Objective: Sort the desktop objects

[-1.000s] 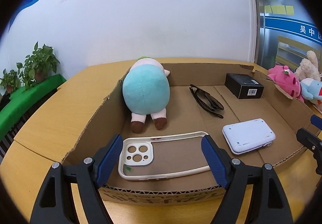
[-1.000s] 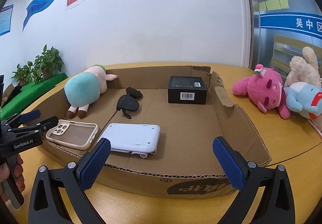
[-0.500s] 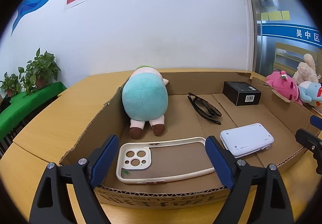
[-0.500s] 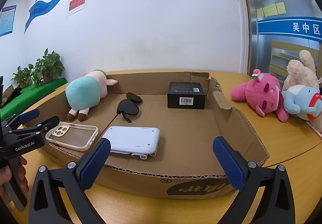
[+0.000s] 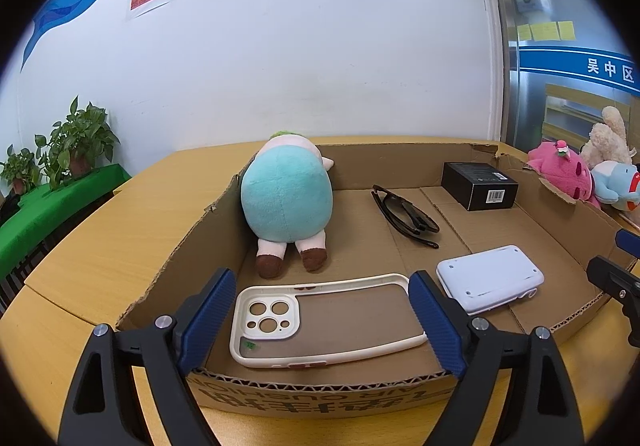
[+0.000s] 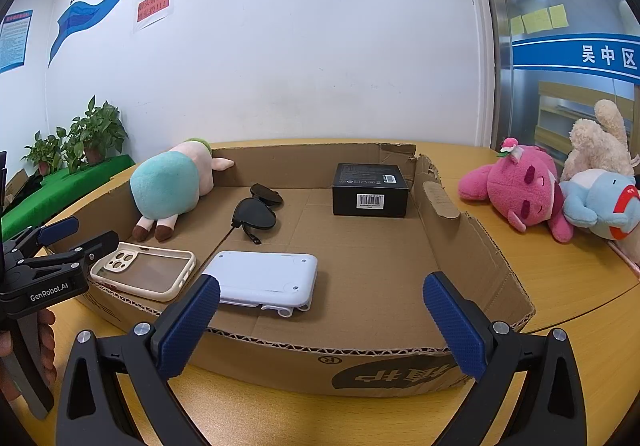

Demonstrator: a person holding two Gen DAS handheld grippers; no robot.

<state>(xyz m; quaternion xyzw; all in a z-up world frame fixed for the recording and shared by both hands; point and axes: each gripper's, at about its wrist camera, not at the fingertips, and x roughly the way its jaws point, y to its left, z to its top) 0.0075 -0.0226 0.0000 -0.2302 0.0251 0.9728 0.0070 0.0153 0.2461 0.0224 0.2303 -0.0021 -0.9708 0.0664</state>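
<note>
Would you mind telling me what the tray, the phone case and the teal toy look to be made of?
Tray: corrugated cardboard, matte brown, fluting visible along cut edges. Phone case: likely cream plastic or rubber rim with clear back. Teal toy: soft plush, fuzzy nap.

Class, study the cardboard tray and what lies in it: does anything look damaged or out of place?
Yes. The cardboard tray is damaged: its far right corner is torn and ragged, and the right wall sags outward. Inside, the teal plush lies tipped over against the back wall.
</note>
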